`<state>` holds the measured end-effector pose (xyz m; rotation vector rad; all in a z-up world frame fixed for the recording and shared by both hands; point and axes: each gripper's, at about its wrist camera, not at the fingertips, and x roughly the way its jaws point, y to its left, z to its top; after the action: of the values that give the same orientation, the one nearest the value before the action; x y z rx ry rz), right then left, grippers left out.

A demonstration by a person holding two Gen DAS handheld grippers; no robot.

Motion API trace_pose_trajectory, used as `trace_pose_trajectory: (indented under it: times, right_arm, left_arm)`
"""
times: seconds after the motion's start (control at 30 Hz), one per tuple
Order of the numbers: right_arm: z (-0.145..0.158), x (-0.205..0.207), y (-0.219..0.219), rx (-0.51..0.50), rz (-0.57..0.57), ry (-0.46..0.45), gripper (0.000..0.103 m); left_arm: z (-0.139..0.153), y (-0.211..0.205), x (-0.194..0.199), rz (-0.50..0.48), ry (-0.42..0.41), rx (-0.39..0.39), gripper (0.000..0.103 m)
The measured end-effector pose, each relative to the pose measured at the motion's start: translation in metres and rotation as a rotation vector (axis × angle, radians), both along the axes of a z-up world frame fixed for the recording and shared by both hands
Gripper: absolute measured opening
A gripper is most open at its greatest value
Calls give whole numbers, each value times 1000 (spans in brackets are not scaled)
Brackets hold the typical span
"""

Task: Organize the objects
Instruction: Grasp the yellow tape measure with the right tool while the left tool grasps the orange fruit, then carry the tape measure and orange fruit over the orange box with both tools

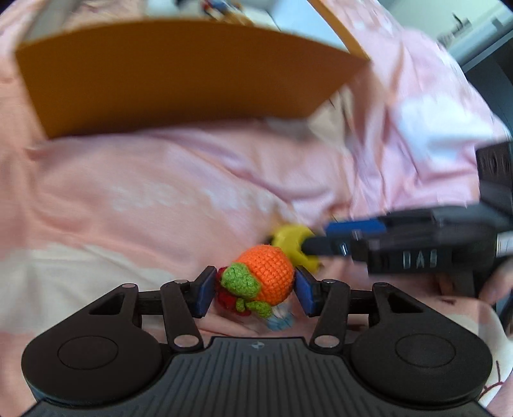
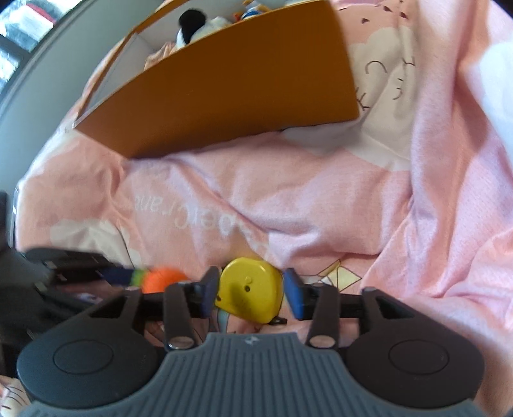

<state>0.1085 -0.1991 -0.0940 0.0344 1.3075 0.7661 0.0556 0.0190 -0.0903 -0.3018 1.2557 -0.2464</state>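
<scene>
My left gripper (image 1: pixel 255 290) is shut on an orange crocheted toy (image 1: pixel 267 277) with green leaves, held over the pink bedsheet. My right gripper (image 2: pixel 250 293) is shut on a yellow tape measure (image 2: pixel 251 293); it reaches in from the right in the left wrist view (image 1: pixel 312 248), with the tape measure (image 1: pixel 290 242) just behind the orange toy. The orange toy (image 2: pixel 162 279) shows at the left in the right wrist view. An orange cardboard box (image 1: pixel 179 77) stands ahead on the bed; its open top (image 2: pixel 224 77) holds a black-and-white plush (image 2: pixel 195 25).
The pink, rumpled bedsheet (image 2: pixel 320 199) covers the whole area, with raised folds at the right (image 1: pixel 416 134). A grey wall or bed edge (image 2: pixel 38 64) runs along the far left. A small blue-and-white printed patch (image 1: pixel 280 320) lies under the left gripper.
</scene>
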Motion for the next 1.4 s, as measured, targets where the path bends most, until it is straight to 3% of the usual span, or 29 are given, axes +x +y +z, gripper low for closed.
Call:
trace_pose_trajectory:
  times: [0.1,0.3,0.5,0.73,1.1,1.4]
  right_arm:
    - [2,-7,14,-64,40,-31,59]
    - [-10,-14,37,-151,82,-47,60]
    - [-22,-11,43,-178,77,-46,58]
    - [-11,-11,30,-134,45,-44,55]
    - [52,1,8,-14,15,-166,55]
    - [137,27,6,135,37,-321,55]
  left_arm:
    - [7,9,5,56,-25,14,59]
    - [8,10,7,61,-31,8,59]
    - [7,9,6,68,-41,0,59]
    - [15,11,5,68,-74,-35,59]
    - [56,12,17,64,-177,-96,59]
    - [104,35,51,98,-304,-94,59]
